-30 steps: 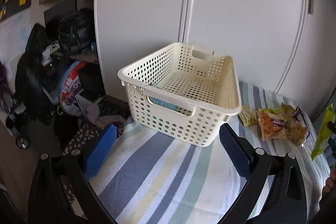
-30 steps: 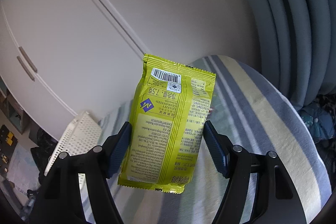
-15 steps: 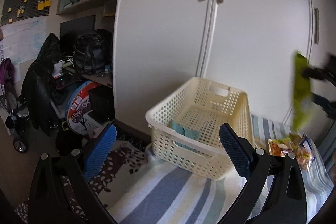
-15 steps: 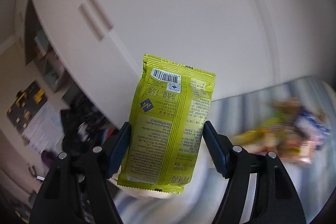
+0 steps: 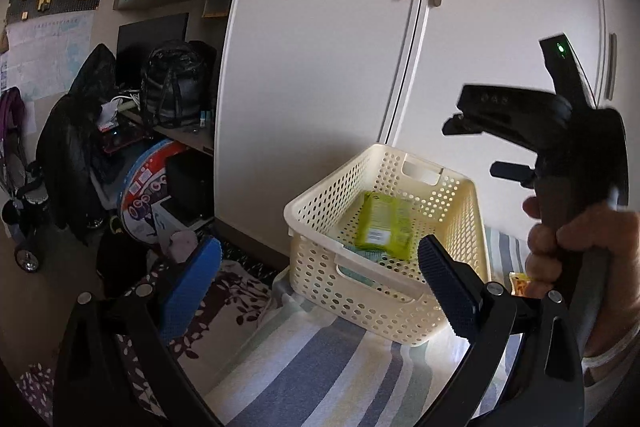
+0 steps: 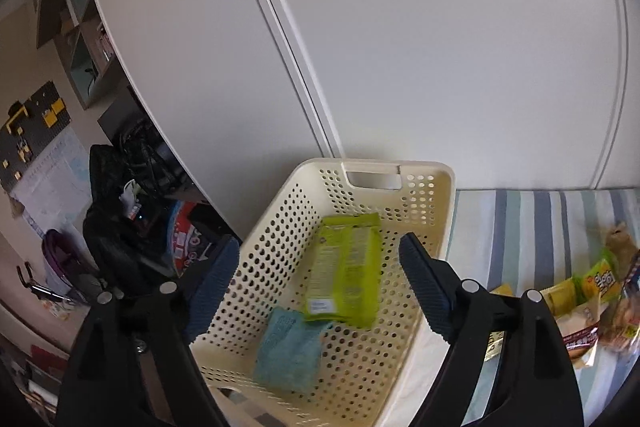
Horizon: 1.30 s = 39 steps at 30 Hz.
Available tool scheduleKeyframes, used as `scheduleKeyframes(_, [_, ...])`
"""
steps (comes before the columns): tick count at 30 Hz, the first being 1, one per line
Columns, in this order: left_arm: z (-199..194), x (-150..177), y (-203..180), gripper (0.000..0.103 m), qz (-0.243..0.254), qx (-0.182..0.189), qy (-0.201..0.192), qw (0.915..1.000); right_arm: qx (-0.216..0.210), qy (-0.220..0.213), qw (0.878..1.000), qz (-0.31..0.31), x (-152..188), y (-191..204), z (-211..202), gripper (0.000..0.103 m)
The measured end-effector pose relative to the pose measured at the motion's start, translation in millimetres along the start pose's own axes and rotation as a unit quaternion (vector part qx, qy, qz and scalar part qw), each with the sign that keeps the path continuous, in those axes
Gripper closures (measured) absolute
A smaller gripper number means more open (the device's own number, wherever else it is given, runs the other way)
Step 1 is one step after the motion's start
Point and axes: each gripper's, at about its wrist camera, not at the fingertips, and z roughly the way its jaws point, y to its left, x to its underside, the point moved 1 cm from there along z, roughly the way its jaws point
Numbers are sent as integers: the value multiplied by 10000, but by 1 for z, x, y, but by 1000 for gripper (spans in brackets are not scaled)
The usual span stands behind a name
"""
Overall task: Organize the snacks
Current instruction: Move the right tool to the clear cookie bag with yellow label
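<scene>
Gaping wide and empty at the bottom of the frame, the right claw [image 6: 320,281] hangs over the cream basket [image 6: 436,227]. Inside lie a green snack packet [image 6: 346,269] and a teal cloth [image 6: 290,351], overlapping. Only this view shows loose snacks [image 6: 588,291] at the right edge. The left claw [image 5: 320,287], also spread and empty, sits nearer than the basket; its view alone shows the person's hand [image 5: 584,247].

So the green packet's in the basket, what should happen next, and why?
Probably swing the right gripper, open and empty over the basket, right toward the snack pile on the striped cover. The green packet already lies inside beside a blue cloth.
</scene>
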Motion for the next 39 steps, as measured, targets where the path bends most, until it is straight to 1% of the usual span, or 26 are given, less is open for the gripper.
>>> scheduleKeyframes(4, [-1, 1, -2, 3, 39, 17, -22, 10000, 6, -53, 9999, 136, 5, -14, -7, 21])
scheduleKeyframes(5, [-1, 2, -4, 3, 104, 12, -27, 9999, 12, -68, 9998, 168, 8, -31, -18, 21])
scheduleKeyframes(8, [-2, 4, -12, 3, 282, -20, -53, 9996, 175, -87, 9996, 227, 19, -58, -34, 21])
scheduleKeyframes(12, [-8, 4, -26, 3, 555, -44, -125, 9984, 406, -15, 9978, 517, 31, -109, -58, 21])
scheduleKeyframes(19, [-17, 5, -53, 3, 891, 94, -46, 9960, 766, -111, 9923, 965, 48, -191, -101, 21])
scheduleKeyframes(22, [-21, 3, -65, 3, 952, 289, 118, 9950, 856, -184, 9904, 1069, 54, -218, -120, 21])
scheduleKeyframes(24, [-24, 3, -76, 3, 961, 503, 260, 9938, 932, -202, 9894, 1093, 59, -234, -130, 20])
scheduleKeyframes(26, [-26, 1, -90, 3, 1036, 715, 391, 9913, 993, -189, 9888, 1102, 63, -247, -138, 17])
scheduleKeyframes(28, [-26, 0, -107, 3, 1129, 982, 601, 9869, 1095, -156, 9867, 1189, 70, -266, -146, 17])
scheduleKeyframes(30, [-23, 1, -124, 3, 1196, 1230, 705, 9827, 1176, -123, 9844, 1305, 74, -278, -151, 17])
scheduleKeyframes(31, [-21, 1, -136, 3, 1247, 1348, 757, 9801, 1248, -69, 9821, 1411, 78, -289, -153, 17])
scheduleKeyframes(34, [-18, 4, -165, 3, 1349, 1621, 822, 9740, 1277, 74, 9768, 1719, 89, -312, -153, 17])
scheduleKeyframes(36, [-16, 5, -182, 3, 1434, 1722, 813, 9712, 1300, 183, 9733, 1882, 94, -324, -149, 14])
scheduleKeyframes(39, [-7, 7, -203, 3, 1501, 1812, 886, 9679, 1381, 336, 9707, 1939, 95, -330, -139, 12])
